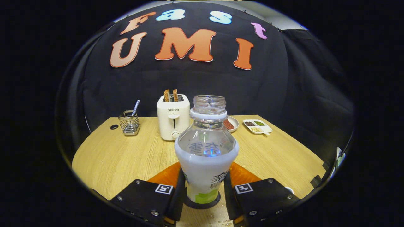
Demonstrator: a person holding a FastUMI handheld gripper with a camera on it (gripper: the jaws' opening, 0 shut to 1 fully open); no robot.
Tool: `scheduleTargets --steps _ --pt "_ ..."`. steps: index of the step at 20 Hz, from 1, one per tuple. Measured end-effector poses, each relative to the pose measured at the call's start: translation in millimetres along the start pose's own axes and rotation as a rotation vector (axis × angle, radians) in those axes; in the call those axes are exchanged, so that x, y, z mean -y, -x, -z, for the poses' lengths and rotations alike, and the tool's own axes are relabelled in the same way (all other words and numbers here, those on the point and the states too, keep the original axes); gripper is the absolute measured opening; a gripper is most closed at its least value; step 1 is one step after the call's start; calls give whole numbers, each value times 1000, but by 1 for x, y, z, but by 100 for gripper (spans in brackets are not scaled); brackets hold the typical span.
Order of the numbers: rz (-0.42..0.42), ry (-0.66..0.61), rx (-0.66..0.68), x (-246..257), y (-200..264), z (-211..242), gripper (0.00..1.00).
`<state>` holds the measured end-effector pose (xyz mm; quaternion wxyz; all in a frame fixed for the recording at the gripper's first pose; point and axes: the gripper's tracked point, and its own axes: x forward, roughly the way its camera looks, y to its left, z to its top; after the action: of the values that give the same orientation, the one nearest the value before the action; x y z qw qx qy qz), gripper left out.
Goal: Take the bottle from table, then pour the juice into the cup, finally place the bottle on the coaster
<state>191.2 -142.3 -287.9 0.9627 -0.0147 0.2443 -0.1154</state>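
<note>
The gripper (205, 189) has its two fingers on either side of the lower body of the clear plastic bottle with a white label sleeve and no cap (205, 148), which stands upright between them; both fingers look pressed against the label, so I judge it clamped. The bottle's base sits on or just over a dark round coaster (202, 202), though I cannot tell whether it is touching, and a few drops of liquid lie on the tabletop (107, 157) just nearer than the coaster, at 6 o'clock. The bottle is thin-walled and light, likely to dent if squeezed hard, and the sleeve may be slick where wet; the hold low on the labelled waist looks sound, since the body is stiffest there, but the open neck means any tilt could spill. Little liquid shows in the clear shoulder, so it should be light. Beyond the bottle at 11 o'clock stands a white two-slot toaster with two slices of toast raised (173, 117); farther at 10 o'clock is a wire cutlery caddy holding a striped straw (129, 123). At 1 o'clock a round plate with something red (234, 123) peeks out behind the bottle, and next to it lies a white divided dish of grains (258, 126). All stand well apart from the fingers and block nothing.
</note>
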Motion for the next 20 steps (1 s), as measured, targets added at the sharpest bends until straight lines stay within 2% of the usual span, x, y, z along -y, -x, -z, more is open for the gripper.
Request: scheduleTargets --steps 5,9,13,16,18,20 --pt "-8 -32 -13 -7 -10 13 61" --pt "-4 -6 -29 -8 -15 24 64" --pt "24 -6 -23 -2 -12 26 69" --pt "15 -24 -15 0 -6 24 90" --pt "7 -34 -6 3 3 21 98" --pt "14 -51 13 8 16 12 98"
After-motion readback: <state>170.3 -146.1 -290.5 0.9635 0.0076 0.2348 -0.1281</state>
